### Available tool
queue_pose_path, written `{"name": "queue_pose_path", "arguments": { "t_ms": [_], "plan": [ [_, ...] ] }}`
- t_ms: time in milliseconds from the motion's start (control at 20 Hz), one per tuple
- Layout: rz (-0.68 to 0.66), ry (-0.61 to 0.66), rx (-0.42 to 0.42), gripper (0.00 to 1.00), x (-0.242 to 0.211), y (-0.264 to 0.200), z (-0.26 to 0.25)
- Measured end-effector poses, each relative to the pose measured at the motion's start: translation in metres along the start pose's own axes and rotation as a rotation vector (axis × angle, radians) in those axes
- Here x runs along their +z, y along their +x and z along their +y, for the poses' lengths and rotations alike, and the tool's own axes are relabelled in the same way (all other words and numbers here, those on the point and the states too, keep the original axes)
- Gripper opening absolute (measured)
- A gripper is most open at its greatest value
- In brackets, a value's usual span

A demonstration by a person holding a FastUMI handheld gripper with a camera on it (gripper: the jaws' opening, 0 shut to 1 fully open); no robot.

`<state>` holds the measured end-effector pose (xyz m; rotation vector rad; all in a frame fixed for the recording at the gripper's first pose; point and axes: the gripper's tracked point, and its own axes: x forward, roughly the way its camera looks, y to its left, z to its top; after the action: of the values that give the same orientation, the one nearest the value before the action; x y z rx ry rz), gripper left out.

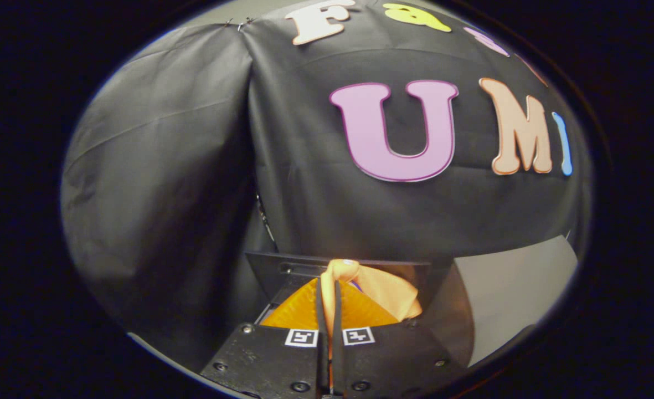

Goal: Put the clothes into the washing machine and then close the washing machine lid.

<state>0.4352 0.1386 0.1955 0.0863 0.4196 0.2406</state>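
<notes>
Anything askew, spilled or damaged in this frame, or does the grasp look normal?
Nothing stands out. The gripper is shut on a fold of peach-orange cloth, which bunches above the fingertips and drapes to one side, as a held garment would. Beyond the fingers, the black cloth booth wall hangs wrinkled but intact.

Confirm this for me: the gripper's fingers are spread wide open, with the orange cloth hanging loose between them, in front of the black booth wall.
Not quite. In the gripper view the gripper is shut on the orange cloth: both fingers press together with the fabric pinched between them and bunching out past their tips. The black booth wall does stand behind.
</notes>
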Motion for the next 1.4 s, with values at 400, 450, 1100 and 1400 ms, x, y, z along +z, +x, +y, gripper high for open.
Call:
{"name": "queue_pose_path", "arguments": {
  "t_ms": [400, 450, 1100, 1400],
  "plan": [
    [-0.08, -0.019, -0.003, 0.42, -0.007, 0.044, 0.018],
    [-0.103, -0.033, -0.005, 0.53, 0.001, 0.044, 0.02],
    [-0.158, 0.064, -0.242, 0.92, 0.039, 0.131, -0.043],
    [-0.031, -0.01, -0.317, 0.96, 0.009, 0.163, -0.062]
  ]
}}
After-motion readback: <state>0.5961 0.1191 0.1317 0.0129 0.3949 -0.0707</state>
